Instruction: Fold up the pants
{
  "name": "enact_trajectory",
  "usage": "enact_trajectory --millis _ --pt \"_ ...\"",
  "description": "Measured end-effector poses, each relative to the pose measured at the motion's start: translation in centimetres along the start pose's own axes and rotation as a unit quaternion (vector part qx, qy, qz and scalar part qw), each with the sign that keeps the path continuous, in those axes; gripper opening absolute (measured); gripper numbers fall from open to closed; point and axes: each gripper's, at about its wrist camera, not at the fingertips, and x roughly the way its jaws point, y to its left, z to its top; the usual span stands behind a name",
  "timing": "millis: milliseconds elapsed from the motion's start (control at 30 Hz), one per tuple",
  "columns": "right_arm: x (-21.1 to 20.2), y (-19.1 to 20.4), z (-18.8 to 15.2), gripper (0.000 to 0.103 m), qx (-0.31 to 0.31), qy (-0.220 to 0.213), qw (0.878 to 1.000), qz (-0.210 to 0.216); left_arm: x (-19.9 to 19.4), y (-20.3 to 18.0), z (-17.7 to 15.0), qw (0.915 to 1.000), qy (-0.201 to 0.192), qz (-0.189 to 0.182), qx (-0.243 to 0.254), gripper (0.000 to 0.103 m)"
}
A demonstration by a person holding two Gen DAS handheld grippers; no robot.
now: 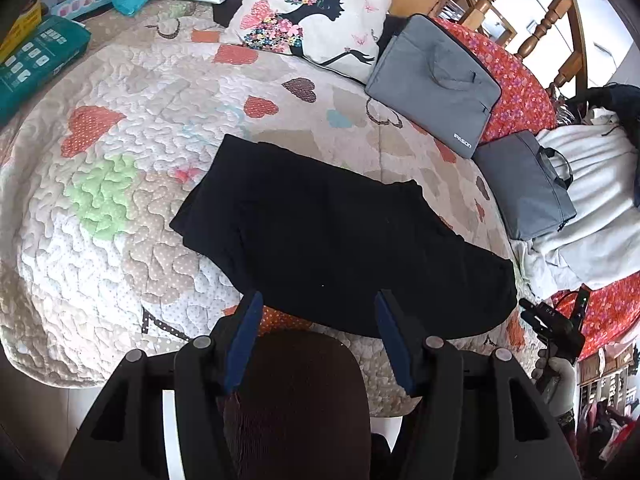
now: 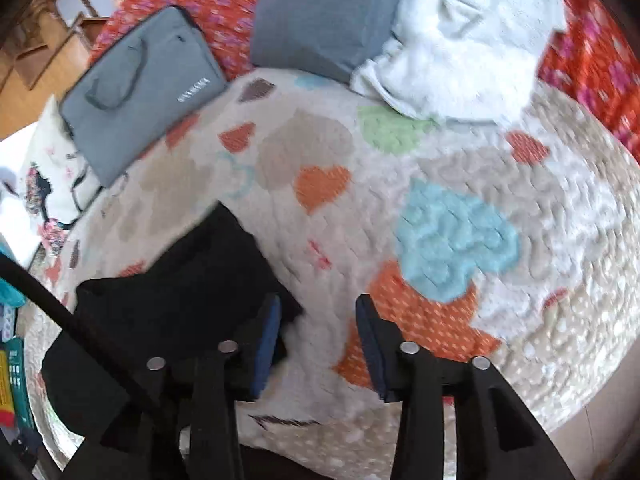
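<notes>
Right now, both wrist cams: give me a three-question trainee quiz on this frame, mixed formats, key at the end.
1. True or false: the left gripper grips the black pants.
2. What lies on the quilt right of the pillow? A) laptop bag B) shoe C) book
3. Fill in: the right gripper has its jaws ____, with nothing between them.

Key: 1 false, its jaws stand open above the near edge. 2 A, the grey laptop bag. 3 open.
</notes>
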Motion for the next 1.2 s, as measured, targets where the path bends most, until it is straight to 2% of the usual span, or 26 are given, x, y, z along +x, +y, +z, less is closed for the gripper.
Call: enact_trajectory --millis 33,67,167,300,333,367,433,533,633,767,800,833,867,1000,1067,1200 --pt "0.4 0.5 0.3 0.066 -0.002 0.004 1.000 0.015 0.0 0.0 0.0 1.0000 0.001 0.001 -0.003 0.057" --pt "0.9 0.7 0.5 0.074 0.004 0.010 1.000 0.030 0.1 0.1 -0.1 1.0000 0.005 0.002 -0.006 0.057" --pt "2.0 0.2 0.0 0.074 0.035 0.032 0.998 0.036 0.2 0.1 -0.1 0.9999 0.013 0.004 -0.010 0.057" --pt "1.0 -1.7 -2.1 0.074 0.054 0.029 0.997 0.044 -0.1 0.0 -0.3 1.0000 0.008 0.001 -0.003 0.057" --pt "0.8 -2.2 -2.6 0.068 0.053 0.032 0.997 0.048 0.1 0.1 -0.2 0.9999 0.011 0.001 -0.005 0.057" --pt "0.8 -2.4 -3.1 0.051 0.047 0.043 0.996 0.060 0.3 0.2 -0.1 0.9999 0.014 0.000 -0.008 0.057" --pt "1.0 -2.3 -3.6 0.039 0.031 0.057 0.996 0.064 1.0 0.3 -0.1 0.9996 0.022 -0.003 -0.017 0.057" --pt "1.9 -2.1 -3.6 0.039 0.031 0.058 0.995 0.077 1.8 -0.2 -0.2 0.9990 0.038 -0.006 -0.024 0.057" --pt "3.4 -2.1 -3.0 0.041 0.068 0.055 0.992 0.095 1.7 -1.4 -0.5 0.9993 0.037 -0.003 -0.006 0.057" --pt "4.1 -0.4 -2.5 0.039 0.034 0.050 0.994 0.086 1.4 -2.0 -0.6 0.9994 0.033 0.003 0.006 0.057" --pt "4.0 -0.2 -2.5 0.032 0.028 0.052 0.994 0.092 1.5 -2.1 -0.6 0.9994 0.035 0.002 0.003 0.057" --pt "4.0 -0.2 -2.4 0.008 0.029 0.060 0.992 0.110 1.6 -2.1 -0.5 0.9993 0.037 0.002 0.001 0.057" --pt "3.7 -0.3 -2.3 0.008 0.032 0.063 0.991 0.115 1.7 -2.0 -0.5 0.9993 0.038 0.002 -0.001 0.057" --pt "0.2 -0.6 -0.7 0.006 0.021 0.018 0.991 0.128 1.6 -2.4 -0.5 0.9993 0.037 0.002 0.004 0.057" --pt "-1.0 -1.0 -0.1 0.001 0.017 0.001 0.993 0.114 1.6 -2.4 -0.4 0.9994 0.035 0.002 0.004 0.057" --pt "-1.7 -3.4 0.4 0.001 0.026 -0.009 0.999 0.042 1.8 -2.0 -0.6 0.9993 0.037 -0.001 -0.004 0.057"
